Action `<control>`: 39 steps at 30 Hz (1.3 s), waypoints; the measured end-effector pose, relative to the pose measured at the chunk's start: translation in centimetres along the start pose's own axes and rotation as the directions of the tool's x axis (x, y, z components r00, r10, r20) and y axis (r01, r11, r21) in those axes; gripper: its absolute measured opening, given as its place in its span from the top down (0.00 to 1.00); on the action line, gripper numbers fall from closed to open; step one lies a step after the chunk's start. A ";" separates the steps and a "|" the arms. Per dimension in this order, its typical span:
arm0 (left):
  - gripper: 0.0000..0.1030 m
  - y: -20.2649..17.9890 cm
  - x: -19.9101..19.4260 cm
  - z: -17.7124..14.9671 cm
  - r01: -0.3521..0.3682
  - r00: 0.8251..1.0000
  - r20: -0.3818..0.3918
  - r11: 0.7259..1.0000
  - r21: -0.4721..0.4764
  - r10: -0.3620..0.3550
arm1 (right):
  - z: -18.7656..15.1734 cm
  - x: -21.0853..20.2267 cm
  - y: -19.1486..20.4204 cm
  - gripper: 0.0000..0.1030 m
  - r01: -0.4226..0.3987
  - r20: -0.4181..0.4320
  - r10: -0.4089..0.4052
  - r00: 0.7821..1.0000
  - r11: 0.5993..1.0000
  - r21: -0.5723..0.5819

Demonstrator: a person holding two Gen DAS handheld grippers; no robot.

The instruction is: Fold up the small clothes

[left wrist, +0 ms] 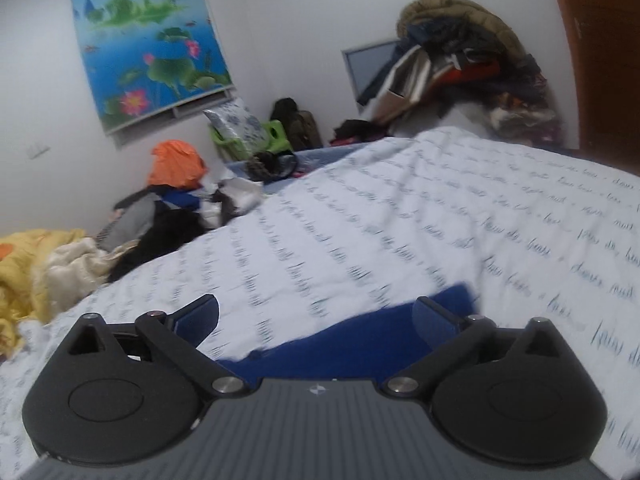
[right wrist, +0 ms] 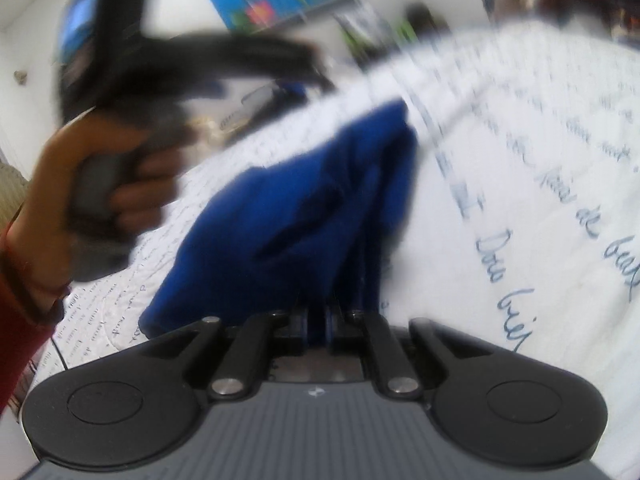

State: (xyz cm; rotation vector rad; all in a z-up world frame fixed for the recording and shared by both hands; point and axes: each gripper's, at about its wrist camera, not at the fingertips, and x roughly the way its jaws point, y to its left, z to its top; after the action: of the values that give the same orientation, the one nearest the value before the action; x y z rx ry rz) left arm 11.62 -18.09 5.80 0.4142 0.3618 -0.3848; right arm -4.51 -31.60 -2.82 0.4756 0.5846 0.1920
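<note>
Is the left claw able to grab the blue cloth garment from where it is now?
Probably yes: the left claw is open, the blue cloth garment lies just below its fingers on the white printed bedspread, with nothing between.

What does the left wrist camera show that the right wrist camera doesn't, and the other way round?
Only the left wrist view shows the heap of clothes at the bed's far side, the yellow blanket and the left gripper from behind, jaws wide apart. Only the right wrist view shows the person's hand gripping that tool's handle, and the right gripper shut on the blue garment. Both show that garment, the white bedspread and the lotus picture.
</note>
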 end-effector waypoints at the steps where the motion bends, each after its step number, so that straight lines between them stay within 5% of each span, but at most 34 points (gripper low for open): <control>1: 0.00 0.8 -0.7 -0.8 0.001 1.000 -0.005 1.000 -0.006 -0.001 | 0.0 0.0 -0.2 0.91 -0.007 -0.003 0.007 1.000 1.000 0.018; 8: 0.00 5.7 -6.4 -8.6 0.045 0.998 -0.036 0.993 -0.111 -0.049 | 0.6 0.2 -0.8 0.83 -0.046 -0.032 0.049 0.998 0.994 0.100; 12: 0.00 6.5 -8.9 -12.0 0.088 0.994 -0.047 0.986 -0.142 -0.096 | 0.8 0.1 -0.8 0.50 -0.089 -0.020 0.092 0.996 0.987 0.131; 13: 0.00 6.4 -9.3 -12.7 0.100 0.993 -0.051 0.986 -0.133 -0.108 | 0.8 0.1 -0.5 0.49 -0.084 -0.014 0.086 0.996 0.989 0.120; 18: 0.00 5.0 -9.4 -14.6 0.070 0.995 -0.069 0.995 -0.071 -0.075 | 1.5 0.4 -0.1 0.52 -0.051 -0.003 0.052 0.999 0.993 0.111; 21: 0.00 6.0 -8.6 -14.7 0.050 0.994 -0.088 0.989 -0.136 -0.062 | 1.9 0.7 -1.0 0.83 -0.045 0.000 0.045 0.999 0.984 0.171; 22: 0.00 6.5 -8.2 -14.7 0.038 0.993 -0.102 0.987 -0.157 -0.055 | 2.0 0.7 -1.3 0.86 -0.042 0.004 0.042 0.999 0.981 0.190; 26: 0.01 7.6 -7.5 -15.0 0.017 0.989 -0.140 0.984 -0.175 -0.042 | 1.7 0.5 -3.5 0.88 -0.107 0.001 0.113 0.994 0.942 0.317; 29: 0.01 7.8 -8.0 -14.0 0.032 0.993 -0.107 0.987 -0.154 -0.049 | 1.9 0.4 -3.4 0.86 -0.050 -0.046 0.062 0.997 0.972 0.230; 30: 0.00 7.9 -7.9 -13.5 0.034 0.994 -0.094 0.987 -0.155 -0.049 | 2.2 0.1 -3.1 0.83 -0.043 -0.046 0.053 0.998 0.979 0.200; 32: 0.00 8.5 -7.0 -12.4 0.060 0.993 -0.089 0.979 -0.193 -0.079 | 3.5 -0.5 -2.8 0.59 -0.011 -0.014 0.013 1.000 0.986 0.163; 33: 0.00 8.9 -6.2 -11.9 0.076 0.991 -0.092 0.971 -0.227 -0.099 | 4.3 -0.6 -2.7 0.27 0.007 0.013 -0.009 1.000 0.989 0.145; 34: 0.00 9.4 -5.3 -11.5 0.093 0.987 -0.101 0.960 -0.264 -0.124 | 5.2 -0.6 -2.8 0.12 0.013 0.028 -0.017 0.999 0.992 0.124; 39: 0.00 10.7 -0.1 -10.2 0.168 0.958 -0.143 0.891 -0.422 -0.248 | 9.3 3.3 -4.1 0.13 0.014 0.009 -0.015 1.000 0.998 0.054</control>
State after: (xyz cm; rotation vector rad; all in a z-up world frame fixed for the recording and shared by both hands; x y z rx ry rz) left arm 13.48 -4.41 0.55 -0.0004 0.6665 -0.4680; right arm 3.70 -37.66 0.34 0.5237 0.5850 0.1604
